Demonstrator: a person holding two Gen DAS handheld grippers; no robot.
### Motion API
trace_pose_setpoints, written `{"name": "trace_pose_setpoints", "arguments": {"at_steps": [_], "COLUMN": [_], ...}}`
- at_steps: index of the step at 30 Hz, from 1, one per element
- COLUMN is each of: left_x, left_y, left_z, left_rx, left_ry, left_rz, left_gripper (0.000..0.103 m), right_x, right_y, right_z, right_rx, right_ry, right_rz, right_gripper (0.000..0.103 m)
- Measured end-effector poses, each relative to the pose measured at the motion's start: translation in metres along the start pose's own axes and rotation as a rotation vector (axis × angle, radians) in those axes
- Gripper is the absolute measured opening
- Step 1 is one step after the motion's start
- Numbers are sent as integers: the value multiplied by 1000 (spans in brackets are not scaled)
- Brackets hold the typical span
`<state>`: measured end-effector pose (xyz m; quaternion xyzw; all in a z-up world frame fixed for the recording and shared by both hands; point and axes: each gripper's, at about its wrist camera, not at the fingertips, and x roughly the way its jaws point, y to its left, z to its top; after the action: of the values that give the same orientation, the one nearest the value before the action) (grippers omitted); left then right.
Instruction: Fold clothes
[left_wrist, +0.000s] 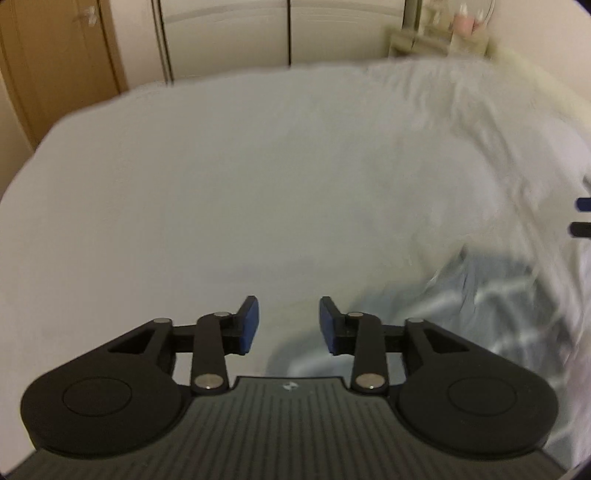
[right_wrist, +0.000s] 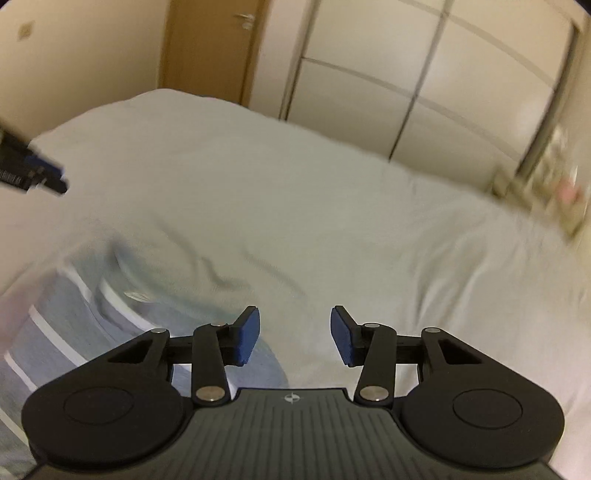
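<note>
Right wrist: crumpled blue-grey white-striped garment (right_wrist: 70, 332)

Black left tongs (left_wrist: 289, 325), blue pads, silver pivot screws, ribbed grey housing; right tongs (right_wrist: 294, 334) identical

Bare bed sheet (left_wrist: 221, 184) lies open; striped garment (right_wrist: 66, 332) lies beside it.
</note>
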<state>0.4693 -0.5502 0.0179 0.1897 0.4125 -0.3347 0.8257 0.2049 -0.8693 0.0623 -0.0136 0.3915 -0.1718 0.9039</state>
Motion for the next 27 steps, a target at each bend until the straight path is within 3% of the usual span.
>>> {"name": "trace_pose_setpoints", "arguments": {"at_steps": [3,7,9,13,16,20,25,27], "left_x": [14,36,51,73,83,80,75,75], "left_y": [18,30,33,21,-2,-8,-12,-12], "left_z": [-28,-53,-61,-69,-63,-58,-56,-56], "left_rx": [5,5,-19,-26,1,-47,-69,-78], "left_ry": [95,164,188,197,198,168,137,137], "left_rz": [33,38,-2,-94,-119,-144,-152,-151], "left_gripper": [33,33,33,41,41,41,41,41], "right_x": [16,31,36,49,61,75,60,63], "right_y": [-10,-26,-33,-40,-30,-19,-12,-1], "right_z": [-40,-91,-111,-126,-133,-137,-125,-126], "right_rx": [51,139,194,274,268,290,321,291], "right_ry": [68,186,221,255,268,289,242,268], "right_rz": [36,56,63,129,172,180,177,173], "right_gripper": [58,59,59,59,59,59,59,59]}}
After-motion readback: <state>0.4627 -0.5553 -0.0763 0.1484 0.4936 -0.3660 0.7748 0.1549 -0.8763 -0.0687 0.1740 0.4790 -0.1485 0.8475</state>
